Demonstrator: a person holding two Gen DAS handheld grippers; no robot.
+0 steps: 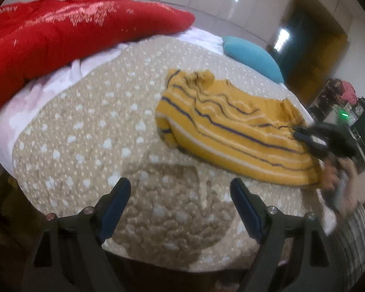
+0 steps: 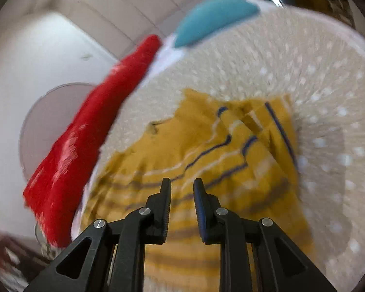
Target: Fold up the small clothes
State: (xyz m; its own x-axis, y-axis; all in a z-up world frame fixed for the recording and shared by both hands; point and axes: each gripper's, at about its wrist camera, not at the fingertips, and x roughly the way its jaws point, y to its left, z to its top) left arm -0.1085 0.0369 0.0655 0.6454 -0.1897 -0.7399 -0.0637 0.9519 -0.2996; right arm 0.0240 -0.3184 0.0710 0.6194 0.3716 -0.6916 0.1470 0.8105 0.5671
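- Left gripper (image 1: 180, 203), nearest the left wrist cam: my jaws stand wide apart, nothing between them. Only the beige dotted bedspread (image 1: 90, 131) shows in the gap.
- Right gripper (image 2: 181, 192), right wrist cam: jaws part-way apart w/ a narrow gap. No cloth pinched between the pads; gripper sits above the garment, not clamped on it.
- Yellow striped garment (image 1: 233, 131): lies on the bedspread, rumpled, w/ navy and white stripes. In the left cam it is to the right of my left gripper and apart from it.
- Same garment in the right cam (image 2: 206, 146): directly ahead of and under the right jaws, one edge folded over at the far right side.
- Right gripper as seen from the left cam (image 1: 301, 135): at the garment's right edge, tips over the cloth; contact cannot be judged, pic blurred. My hand (image 1: 333, 177) shows behind it.
- Red blanket (image 1: 60, 34): bunched along the far-left side of the bed.
- Teal pillow (image 1: 253, 57): at the far end of the bed, beyond the garment, well apart from it.
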